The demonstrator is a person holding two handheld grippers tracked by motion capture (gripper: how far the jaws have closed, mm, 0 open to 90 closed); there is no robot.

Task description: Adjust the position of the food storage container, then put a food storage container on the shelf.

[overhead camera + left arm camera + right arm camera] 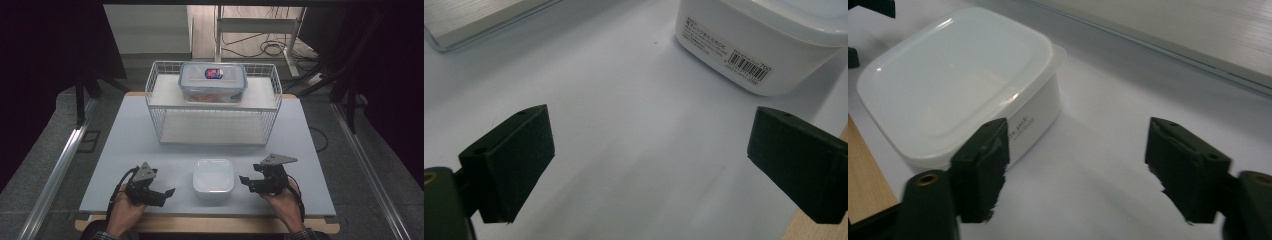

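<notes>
White lidded tub between two grippers.
Left gripper and right gripper: matte black jaws apart; tub glossy, round-cornered plastic.

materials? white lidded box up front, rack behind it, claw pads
White box: looks like milky translucent plastic, glossy lid with highlights, printed barcode label. Rack: white coated wire mesh, likely metal. Left claw and right claw pads: matte black, probably rubber or foam, edges slightly ragged.

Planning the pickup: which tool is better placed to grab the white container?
Right, marginally. The white container lies between both open tools, but the right tool sits nearer its side than the left tool.
</notes>
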